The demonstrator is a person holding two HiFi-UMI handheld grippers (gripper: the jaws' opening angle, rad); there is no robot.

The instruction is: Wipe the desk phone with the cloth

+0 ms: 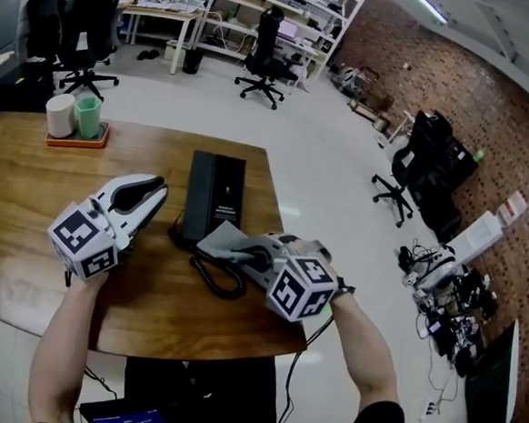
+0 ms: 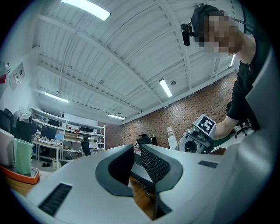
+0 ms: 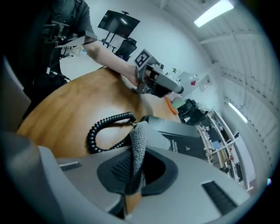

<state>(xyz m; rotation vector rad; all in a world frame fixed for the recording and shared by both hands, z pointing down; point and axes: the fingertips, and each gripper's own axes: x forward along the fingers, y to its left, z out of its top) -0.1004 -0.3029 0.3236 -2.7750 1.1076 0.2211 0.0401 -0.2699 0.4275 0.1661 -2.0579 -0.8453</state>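
A black desk phone (image 1: 216,195) lies at the middle of the wooden table (image 1: 29,197), its coiled cord (image 1: 216,275) looping toward the front edge. My right gripper (image 1: 243,250) is shut on a grey cloth (image 1: 224,239), which rests at the phone's near end above the cord. In the right gripper view the cloth (image 3: 140,135) stands up between the jaws of that gripper (image 3: 136,162), with the phone (image 3: 188,140) just beyond. My left gripper (image 1: 159,191) hovers left of the phone, shut and holding nothing; its pads (image 2: 154,164) frame a sliver of phone and table.
An orange tray (image 1: 77,138) with a white cup (image 1: 60,115) and a green cup (image 1: 89,117) stands at the table's far left. The table's right edge (image 1: 285,244) runs close beside the phone. Office chairs (image 1: 262,64) stand on the floor beyond.
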